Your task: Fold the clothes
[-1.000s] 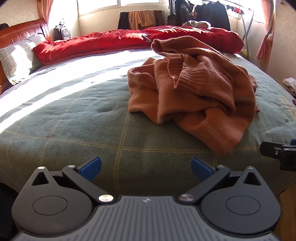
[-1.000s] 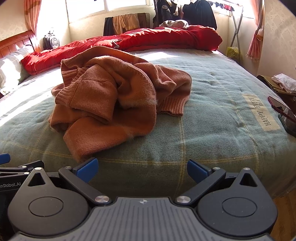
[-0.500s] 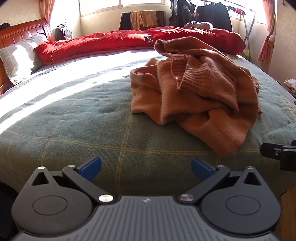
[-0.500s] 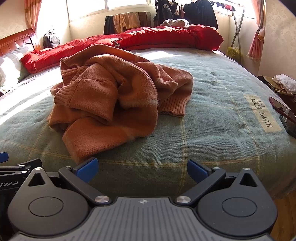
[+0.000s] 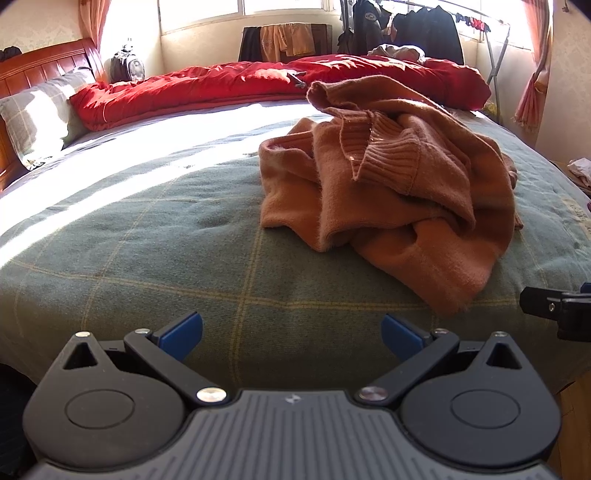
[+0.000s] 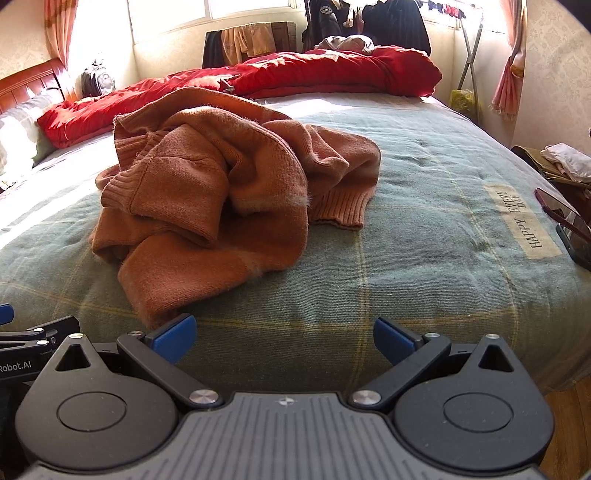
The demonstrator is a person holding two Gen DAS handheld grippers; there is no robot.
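Observation:
An orange knitted sweater (image 5: 391,184) lies crumpled in a heap on the green checked bedspread (image 5: 147,240). In the left wrist view it sits ahead and to the right of my left gripper (image 5: 291,334), which is open and empty at the near edge of the bed. In the right wrist view the sweater (image 6: 221,195) lies ahead and to the left, its lowest fold ending just beyond the left blue pad. My right gripper (image 6: 282,338) is open and holds nothing. Part of the right gripper (image 5: 557,306) shows at the left view's right edge.
A red quilt (image 5: 258,85) is bunched along the far side of the bed, with a pillow (image 5: 33,114) and wooden headboard at the left. Dark clothes hang on a rack (image 6: 369,22) by the window. A phone (image 6: 572,229) lies at the bed's right side.
Both grippers have edged slightly closer to the bed and sweater. The sweater has not moved and both grippers stay open.

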